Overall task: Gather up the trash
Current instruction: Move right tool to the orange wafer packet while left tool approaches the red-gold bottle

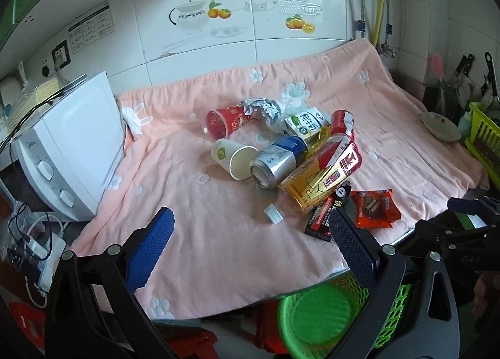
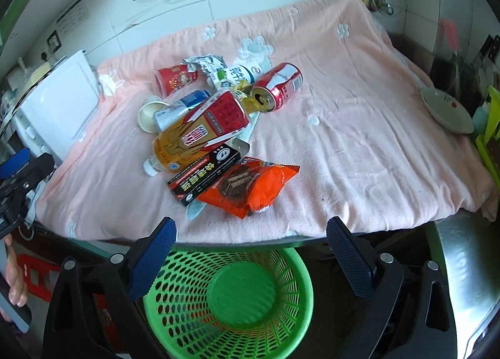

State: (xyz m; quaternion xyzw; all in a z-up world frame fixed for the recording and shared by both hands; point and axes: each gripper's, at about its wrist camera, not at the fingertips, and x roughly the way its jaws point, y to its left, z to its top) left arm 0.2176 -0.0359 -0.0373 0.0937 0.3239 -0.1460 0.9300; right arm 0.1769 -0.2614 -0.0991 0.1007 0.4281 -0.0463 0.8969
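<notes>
A heap of trash lies on the pink cloth (image 1: 218,234) (image 2: 343,140): an orange snack wrapper (image 2: 250,184) (image 1: 373,207), a black box (image 2: 204,173) (image 1: 322,218), a yellow-red bottle (image 2: 193,133) (image 1: 322,174), a red can (image 2: 279,85) (image 1: 342,123), a silver-blue can (image 1: 276,159) (image 2: 178,108), a white paper cup (image 1: 234,157), a red cup (image 1: 223,123) (image 2: 175,79), a milk carton (image 1: 304,124) and crumpled foil (image 1: 262,108). A green mesh basket (image 2: 231,302) (image 1: 315,318) stands below the counter's front edge. My left gripper (image 1: 251,226) is open and empty above the cloth. My right gripper (image 2: 251,234) is open and empty above the basket.
A white microwave (image 1: 62,152) stands at the cloth's left end. A ceramic dish (image 2: 447,110) and a lime crate (image 1: 484,140) sit at the right. A metal sink rim (image 2: 462,265) is at the lower right. Tiled wall runs behind.
</notes>
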